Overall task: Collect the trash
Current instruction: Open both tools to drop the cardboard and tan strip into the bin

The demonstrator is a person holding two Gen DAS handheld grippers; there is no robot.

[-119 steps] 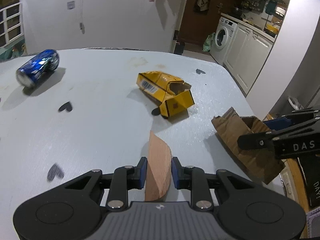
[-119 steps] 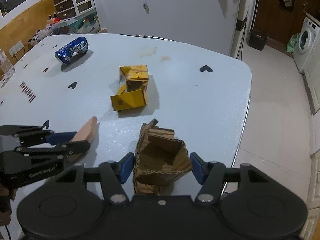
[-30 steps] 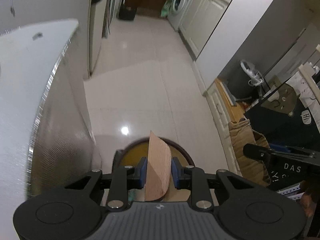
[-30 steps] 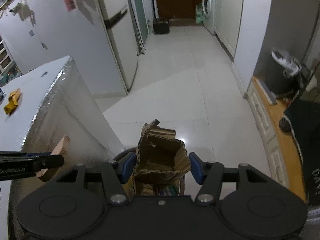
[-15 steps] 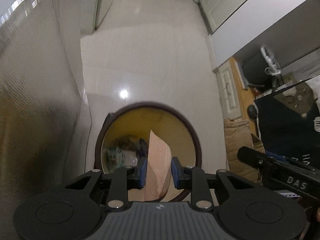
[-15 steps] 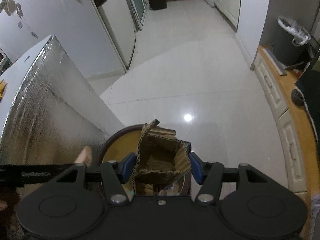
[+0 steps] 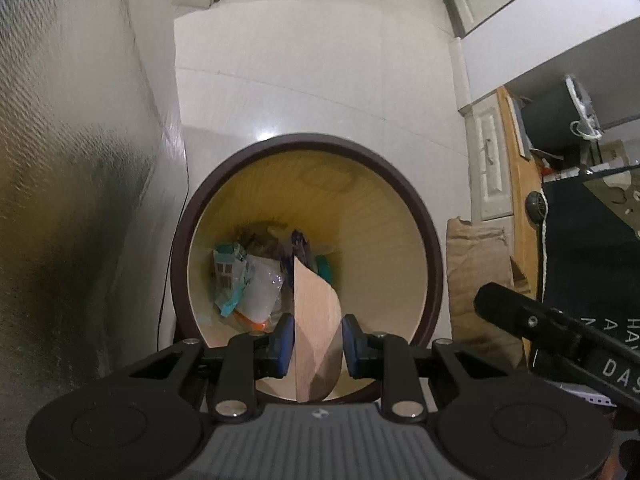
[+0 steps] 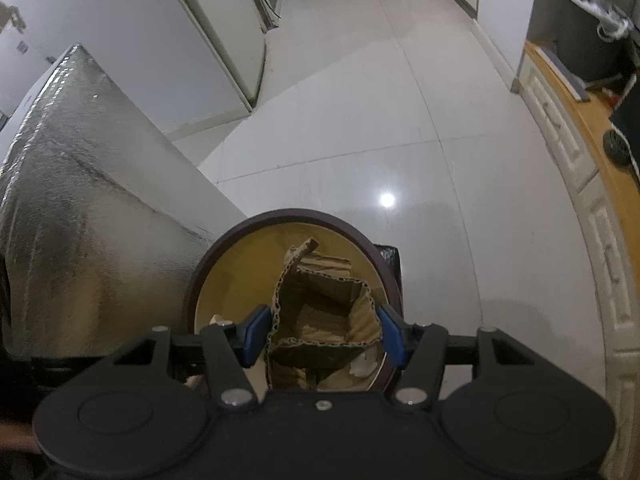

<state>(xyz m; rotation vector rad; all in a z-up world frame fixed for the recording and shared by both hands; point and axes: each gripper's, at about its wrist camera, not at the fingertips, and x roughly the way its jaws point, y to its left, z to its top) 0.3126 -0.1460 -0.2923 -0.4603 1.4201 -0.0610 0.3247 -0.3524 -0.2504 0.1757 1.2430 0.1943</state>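
My left gripper (image 7: 315, 340) is shut on a flat tan cardboard scrap (image 7: 314, 320) and holds it over the mouth of a round trash bin (image 7: 430, 240) with a dark brown rim and yellow inside. Several pieces of trash (image 7: 248, 280) lie at the bin's bottom. My right gripper (image 8: 324, 332) is shut on a torn brown corrugated cardboard box (image 8: 320, 312), held over the same bin (image 8: 224, 248). In the left wrist view the right gripper (image 7: 560, 340) and its box (image 7: 476, 276) show at the right.
The foil-covered side of the table (image 7: 72, 160) stands just left of the bin, also in the right wrist view (image 8: 80, 200). White tiled floor (image 8: 360, 100) stretches ahead. A wooden cabinet edge (image 8: 580, 160) and a dark bin with a white bag (image 8: 592, 20) are at the right.
Both grippers have swung from the table down towards the bin. Now they are closer above its mouth, which fills more of each view. Both still hold their cardboard.
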